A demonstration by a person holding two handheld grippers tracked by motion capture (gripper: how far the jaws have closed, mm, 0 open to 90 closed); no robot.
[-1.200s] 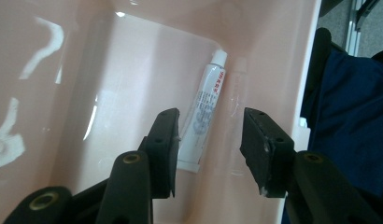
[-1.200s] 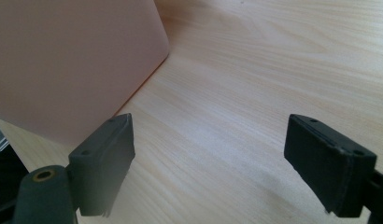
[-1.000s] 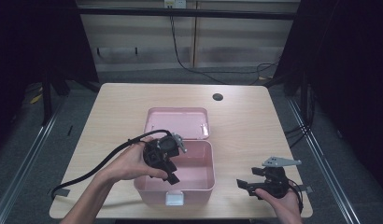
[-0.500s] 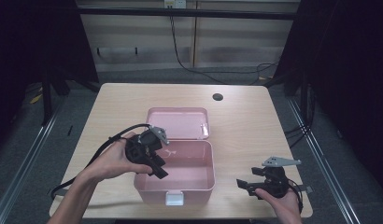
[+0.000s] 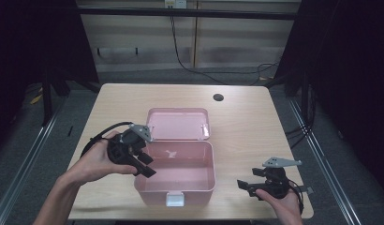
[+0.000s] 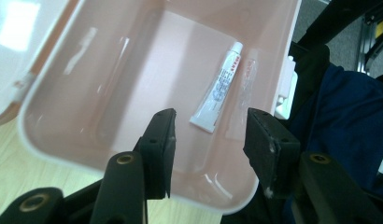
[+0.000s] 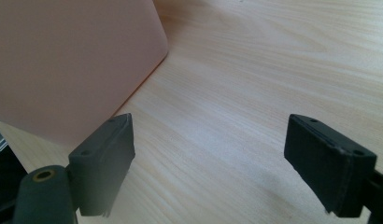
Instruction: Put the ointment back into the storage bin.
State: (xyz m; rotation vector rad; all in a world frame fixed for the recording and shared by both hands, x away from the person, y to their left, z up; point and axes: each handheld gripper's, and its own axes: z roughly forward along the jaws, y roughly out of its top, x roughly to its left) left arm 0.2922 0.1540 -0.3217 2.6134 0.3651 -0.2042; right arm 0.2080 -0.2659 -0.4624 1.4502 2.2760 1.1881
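Observation:
An open pink box (image 5: 206, 180) stands at the table's near middle, its lid (image 5: 178, 124) laid back behind it. Looking along the left gripper, a white tube (image 6: 217, 86) lies on the floor of the pink box (image 6: 87, 93), toward its latch side. My left gripper (image 5: 144, 165) hangs over the box's left rim, tilted down into it; its jaws are open and empty in the left gripper view (image 6: 210, 135). My right gripper (image 5: 246, 186) rests low at the box's right, open wide (image 7: 210, 130), the pink wall (image 7: 63, 60) just beyond its left jaw.
A white latch (image 5: 175, 200) sits on the box's near wall. A dark round hole (image 5: 218, 97) marks the light wood table (image 5: 255, 131) at the far right. The left gripper's cable (image 5: 99, 138) loops off to the left. Blue clothing (image 6: 348, 116) lies beyond the table's near edge.
My left gripper has drawn back leftward from over the box's middle to its left rim. The right gripper has stayed where it was.

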